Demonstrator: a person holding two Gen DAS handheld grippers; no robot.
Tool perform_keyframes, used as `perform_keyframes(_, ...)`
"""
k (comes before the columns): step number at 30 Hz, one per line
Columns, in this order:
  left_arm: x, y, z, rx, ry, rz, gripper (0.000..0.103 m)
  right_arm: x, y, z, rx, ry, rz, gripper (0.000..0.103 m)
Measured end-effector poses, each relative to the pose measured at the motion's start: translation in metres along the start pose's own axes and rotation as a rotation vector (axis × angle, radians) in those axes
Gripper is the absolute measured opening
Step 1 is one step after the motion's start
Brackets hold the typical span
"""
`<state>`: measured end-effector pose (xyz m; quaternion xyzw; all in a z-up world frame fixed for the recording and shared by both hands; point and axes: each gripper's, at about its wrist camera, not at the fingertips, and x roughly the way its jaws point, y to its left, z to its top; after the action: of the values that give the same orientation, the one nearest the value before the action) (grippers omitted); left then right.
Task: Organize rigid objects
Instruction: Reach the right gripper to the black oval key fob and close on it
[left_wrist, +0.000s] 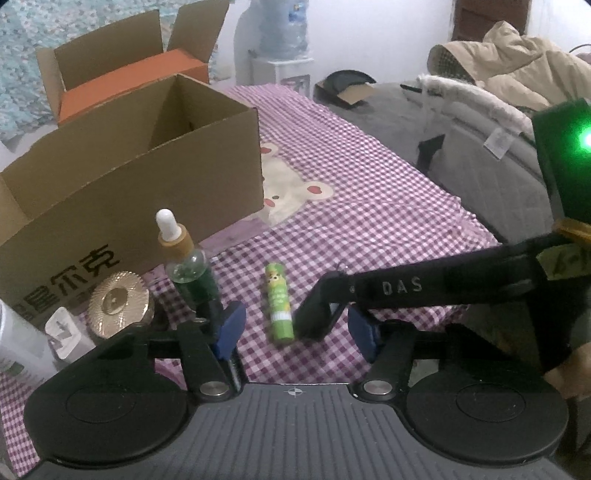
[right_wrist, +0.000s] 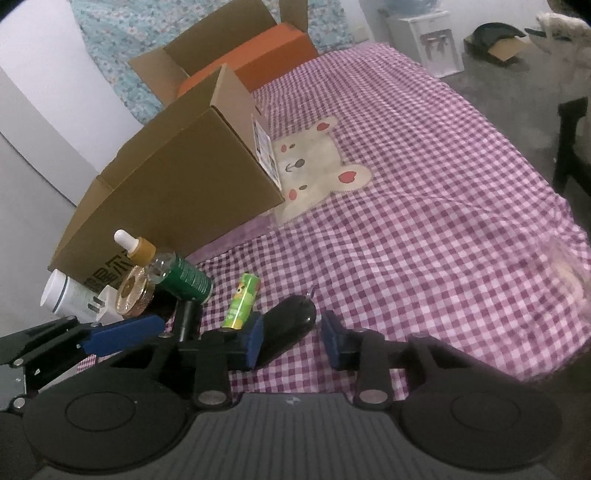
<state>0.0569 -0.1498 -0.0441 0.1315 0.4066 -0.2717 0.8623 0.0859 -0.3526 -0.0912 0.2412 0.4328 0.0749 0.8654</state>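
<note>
My left gripper (left_wrist: 297, 332) is partly open, blue pads (left_wrist: 231, 328) either side of the green tube (left_wrist: 279, 302) lying on the checked cloth (left_wrist: 369, 206). The pads aren't touching the tube; gap on both sides. The left pad sits right against the base of the dropper bottle (left_wrist: 184, 266), and I can't tell if it actually touches.

My right gripper (right_wrist: 291, 339) is narrower. The black oval object (right_wrist: 288, 325) lies between its pads. The left pad (right_wrist: 253, 341) looks to be against it, the right pad (right_wrist: 332, 343) is just clear, so no grip that I can confirm. In the left wrist view the right gripper's arm comes in from the right and covers that object; its tip sits just beside the tube.

Landmark is the cardboard box (left_wrist: 147, 158), open at the top:
- dropper bottle stands upright just in front of the box's near wall
- gold lid (left_wrist: 118, 304) beside the bottle, also close to the box front
- white plug (left_wrist: 66, 332) and white container (right_wrist: 64, 291) next to the gold lid, near the box's front corner
- tube in front of the box, a bit further out than the bottle
- black object further out again, beside the tube
- orange box (left_wrist: 129, 81) sits behind the cardboard one, inside a second open carton (left_wrist: 48, 62)
</note>
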Motion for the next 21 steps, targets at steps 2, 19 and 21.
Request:
perform_keyframes(2,0.002,-0.001,0.001,0.003,0.009,-0.01,0.06,0.003,0.0,0.003,-0.01,-0.002,0.006,0.032)
perform_keyframes(19,0.014,-0.02,0.001,0.072,0.054,-0.098,0.058,0.004,0.009,-0.003,-0.275,0.037,0.01,0.02)
perform_keyframes(21,0.016,-0.023,0.001,0.078,0.061,-0.112,0.056,0.0,0.002,-0.003,-0.25,0.045,0.015,0.019)
